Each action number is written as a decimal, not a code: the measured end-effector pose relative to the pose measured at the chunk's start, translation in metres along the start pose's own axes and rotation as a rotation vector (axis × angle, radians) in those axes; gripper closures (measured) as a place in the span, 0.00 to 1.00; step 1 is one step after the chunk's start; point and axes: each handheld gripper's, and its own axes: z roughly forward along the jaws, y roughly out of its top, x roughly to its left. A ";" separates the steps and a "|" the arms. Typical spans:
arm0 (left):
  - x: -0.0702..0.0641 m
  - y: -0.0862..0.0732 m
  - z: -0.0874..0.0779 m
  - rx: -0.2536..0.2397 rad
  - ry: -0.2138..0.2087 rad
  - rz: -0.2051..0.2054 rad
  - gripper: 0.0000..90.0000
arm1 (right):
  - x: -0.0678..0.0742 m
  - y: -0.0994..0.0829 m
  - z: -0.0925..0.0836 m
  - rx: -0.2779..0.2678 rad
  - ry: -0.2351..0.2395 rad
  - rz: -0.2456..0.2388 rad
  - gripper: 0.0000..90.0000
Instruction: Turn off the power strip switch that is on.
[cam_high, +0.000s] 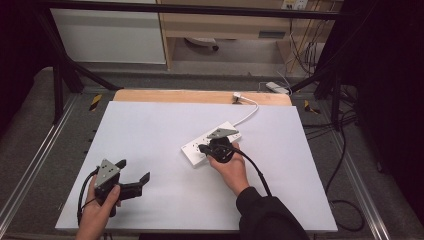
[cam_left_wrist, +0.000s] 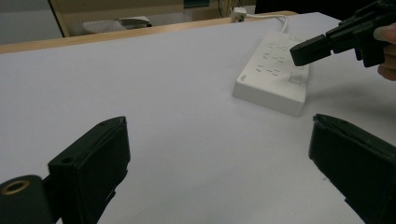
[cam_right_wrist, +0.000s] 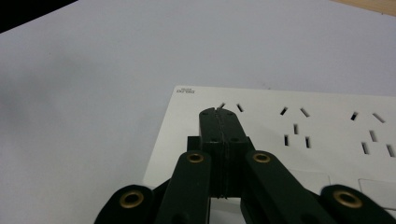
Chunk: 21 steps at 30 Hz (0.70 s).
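Two grippers: right gripper (cam_right_wrist: 218, 112), jaws clenched on nothing, hovers over the power strip (cam_high: 210, 143); left gripper (cam_high: 134, 176) rests released on the counter (cam_high: 150, 130).

A white power strip (cam_high: 210, 145) is lying flat on the white tabletop (cam_high: 150, 130), a bit right of the middle. It is long and boxy, and it is sitting slanted. Its top is showing rows of small dark plug holes and some flat square buttons. A white cord (cam_high: 248, 112) is running from its far end to a white plug (cam_high: 237, 96) by the tabletop's far edge.
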 end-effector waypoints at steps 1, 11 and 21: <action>0.000 0.000 0.000 0.000 0.000 0.001 0.06 | 0.000 -0.001 0.000 -0.001 -0.001 0.000 1.00; 0.000 0.000 0.000 0.001 -0.002 0.001 0.06 | 0.002 -0.007 0.002 0.017 0.002 -0.008 1.00; 0.000 0.000 0.000 0.001 -0.002 0.001 0.06 | 0.004 -0.009 0.004 0.027 0.007 -0.008 1.00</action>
